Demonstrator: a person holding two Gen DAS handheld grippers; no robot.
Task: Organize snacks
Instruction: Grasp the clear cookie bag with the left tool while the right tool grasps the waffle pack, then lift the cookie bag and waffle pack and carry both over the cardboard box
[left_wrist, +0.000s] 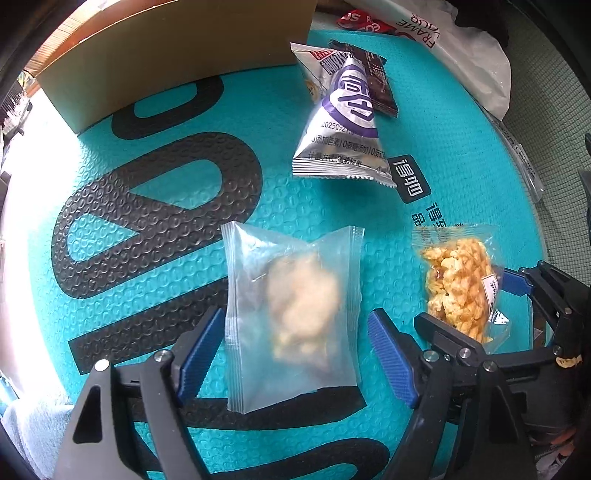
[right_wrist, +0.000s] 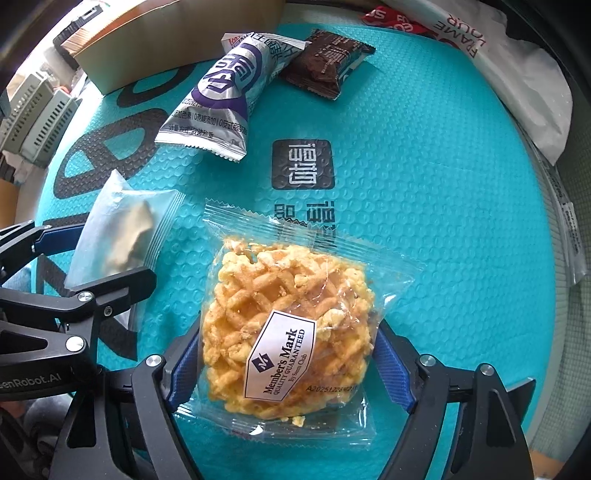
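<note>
Teal bubble mat (left_wrist: 147, 280) beside a cardboard box (left_wrist: 177, 62).

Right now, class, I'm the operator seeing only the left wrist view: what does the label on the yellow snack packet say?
Observer: The label on the rice-crisp packet reads Member's Mark.
Operator: Any other print on it?
Observer: A code beginning A2025 sits below the label.
Operator: The brown packet is half hidden for me.
Observer: In the right wrist view the brown packet shows its whole face, beside the silver-purple packet.
</note>
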